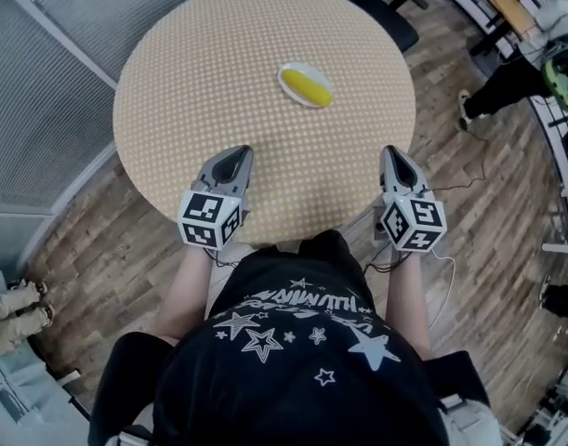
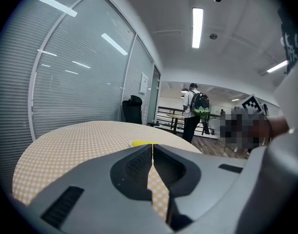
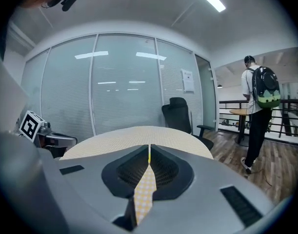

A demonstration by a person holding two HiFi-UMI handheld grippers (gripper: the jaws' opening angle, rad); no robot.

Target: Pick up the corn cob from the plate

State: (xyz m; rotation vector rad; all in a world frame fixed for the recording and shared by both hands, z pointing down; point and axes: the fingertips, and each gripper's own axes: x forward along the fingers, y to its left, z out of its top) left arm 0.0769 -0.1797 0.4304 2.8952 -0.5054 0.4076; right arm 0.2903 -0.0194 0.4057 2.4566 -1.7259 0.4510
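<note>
A yellow corn cob [image 1: 308, 85] lies on a small white plate [image 1: 293, 72] on the far half of a round table [image 1: 200, 72] with a dotted tan cloth. My left gripper [image 1: 235, 152] hovers over the near left edge, shut and empty. At the near right edge my right gripper [image 1: 392, 153] is also shut, with nothing in it. Both are well short of the plate. In the left gripper view the corn cob [image 2: 140, 143] shows as a low yellow strip just beyond the shut left gripper [image 2: 152, 146]. The right gripper [image 3: 149, 151] points across the table [image 3: 139, 133].
A black office chair [image 1: 386, 15] stands behind the table, also seen as the chair [image 3: 180, 113] in the right gripper view. A person with a backpack [image 3: 258, 94] stands to the right on the wood floor. A glass wall with blinds [image 1: 42, 91] runs along the left.
</note>
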